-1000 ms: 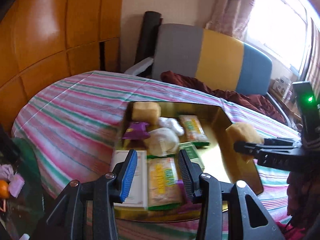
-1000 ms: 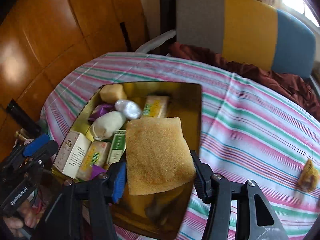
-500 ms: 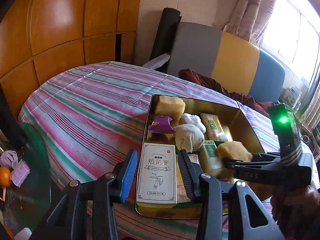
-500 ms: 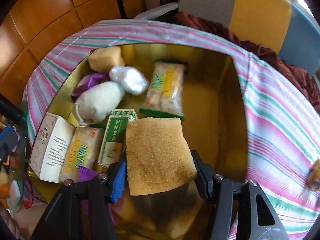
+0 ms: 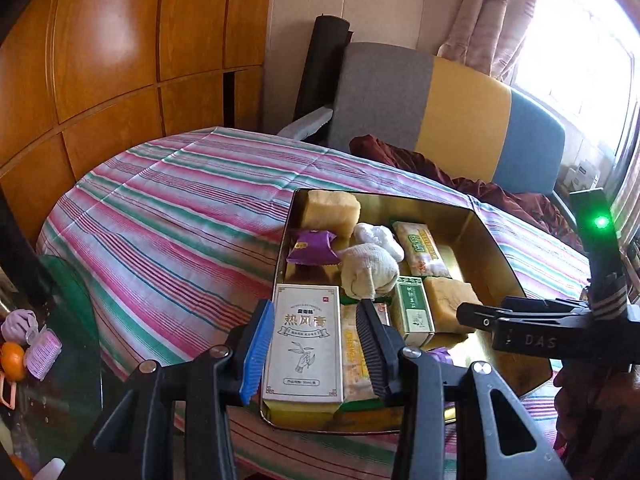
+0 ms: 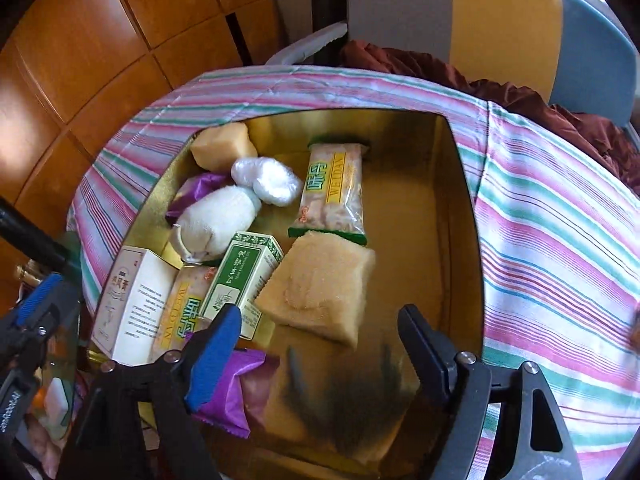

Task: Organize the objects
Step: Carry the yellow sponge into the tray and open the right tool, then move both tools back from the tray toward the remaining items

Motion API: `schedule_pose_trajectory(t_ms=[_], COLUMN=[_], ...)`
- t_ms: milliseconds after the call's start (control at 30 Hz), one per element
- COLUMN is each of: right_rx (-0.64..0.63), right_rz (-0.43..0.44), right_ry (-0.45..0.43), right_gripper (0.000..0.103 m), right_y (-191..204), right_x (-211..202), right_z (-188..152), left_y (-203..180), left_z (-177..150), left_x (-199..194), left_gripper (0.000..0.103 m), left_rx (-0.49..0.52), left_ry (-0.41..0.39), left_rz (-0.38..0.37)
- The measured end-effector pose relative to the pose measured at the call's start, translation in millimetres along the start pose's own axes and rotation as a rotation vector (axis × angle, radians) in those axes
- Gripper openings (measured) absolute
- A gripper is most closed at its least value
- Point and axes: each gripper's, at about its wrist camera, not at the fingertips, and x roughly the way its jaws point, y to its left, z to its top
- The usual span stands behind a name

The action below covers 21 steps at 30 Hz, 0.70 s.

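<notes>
The right tongs stand released, their jaws spread wide above the near end of the gold tin, which sits on the striped tablecloth covering the surface. The yellow sponge lies free inside the tin, just beside the green carton and touching the near end of a Weidan snack packet. The left tongs hover released over the white carton at the tin's near left corner, gripping nothing.
</notes>
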Motion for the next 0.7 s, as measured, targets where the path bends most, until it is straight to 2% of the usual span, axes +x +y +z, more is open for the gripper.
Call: schedule_pose_trajectory(t_ms=[233,433,700], right_rx=[0.008,0.032,0.178], right_rz=[0.020,-0.007,-0.112], right_ry=[-0.061,-0.107,-0.184], right_gripper=[0.082,0.084,0.084], right_y=[-8,-33,-111], right_x=[-24,-51,-94], right_z=[-7,-16,-30], left_y=[-12,-26,-54], left_z=[-1,-1,-6], left_x=[-10,-13,-12], left_gripper=[0.042,0.042,0.042], left_rx=[0.046,0.085,0.152], left_ry=[-0.024,-0.027,-0.005], left_rz=[-0.015,-0.037,-0.080])
